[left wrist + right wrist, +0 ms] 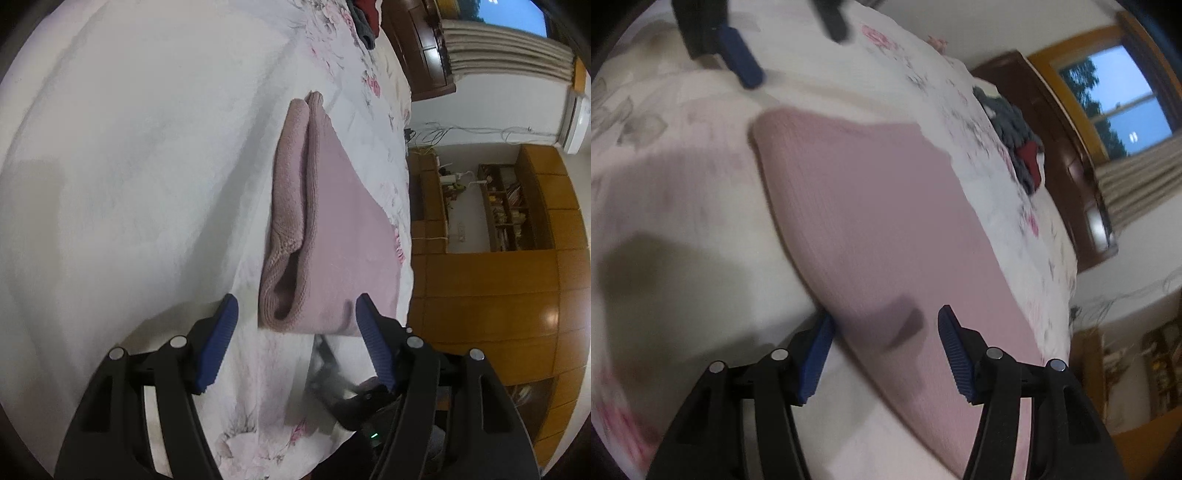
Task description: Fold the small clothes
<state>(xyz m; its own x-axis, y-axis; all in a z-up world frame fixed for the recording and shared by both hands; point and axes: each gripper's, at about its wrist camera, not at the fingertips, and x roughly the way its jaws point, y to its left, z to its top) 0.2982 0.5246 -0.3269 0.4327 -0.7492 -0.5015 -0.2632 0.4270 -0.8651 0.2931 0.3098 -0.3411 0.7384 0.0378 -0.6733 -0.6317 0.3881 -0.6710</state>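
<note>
We see a dusty-pink knitted garment (332,221), folded into a thick bundle, lying on a bed covered by a white sheet with a pink and grey flower print (147,166). In the left wrist view its rolled, ribbed edge runs along the left of the bundle, and an open fold gapes at the near end. The garment lies close to the right edge of the bed, beyond which a wooden cabinet (498,295) stands.

Our left tool (297,314) is released, its blue ribbed pads spread wide on either side of the garment's near end; neither pad presses the knit. In the right wrist view the same garment (879,229) fills the middle of the blurred frame as a broad flat panel. Our right tool (886,325) is also released, its pads set apart over the near part of the cloth, the left pad just beside the garment's left edge. The left tool shows in that view at the far left, above the bed.

At the far end of the bed lies a heap of grey and red clothes (1015,147). Farther right there are a wood-framed window (1115,99) and a beige pleated curtain (1145,177).
</note>
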